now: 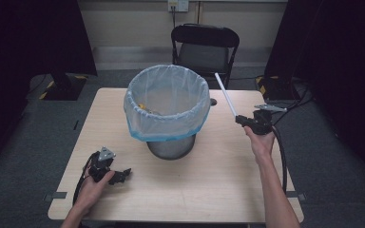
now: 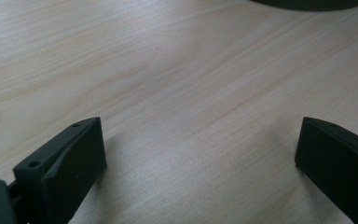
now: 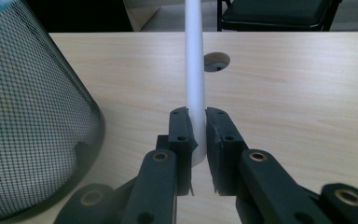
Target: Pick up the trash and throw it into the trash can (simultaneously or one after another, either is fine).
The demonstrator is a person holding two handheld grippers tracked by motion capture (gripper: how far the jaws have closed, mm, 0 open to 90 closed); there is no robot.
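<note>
A mesh waste bin (image 1: 171,145) lined with a pale blue bag (image 1: 167,102) stands mid-table; something yellow lies inside it. My right gripper (image 1: 240,118) is raised to the right of the bin, shut on a long white stick (image 1: 225,94) that points up and away toward the bin's rim. In the right gripper view the stick (image 3: 195,60) rises from between the closed jaws, with the mesh bin (image 3: 28,121) at the left. My left gripper (image 1: 123,175) rests low near the table's front left, open, with bare wood between its fingers (image 2: 72,158).
The wooden table (image 1: 228,180) has a round cable hole (image 3: 216,61) behind the bin. A black folding chair (image 1: 205,45) stands past the far edge. Dark curtains hang on both sides, and a cable trails from the right gripper.
</note>
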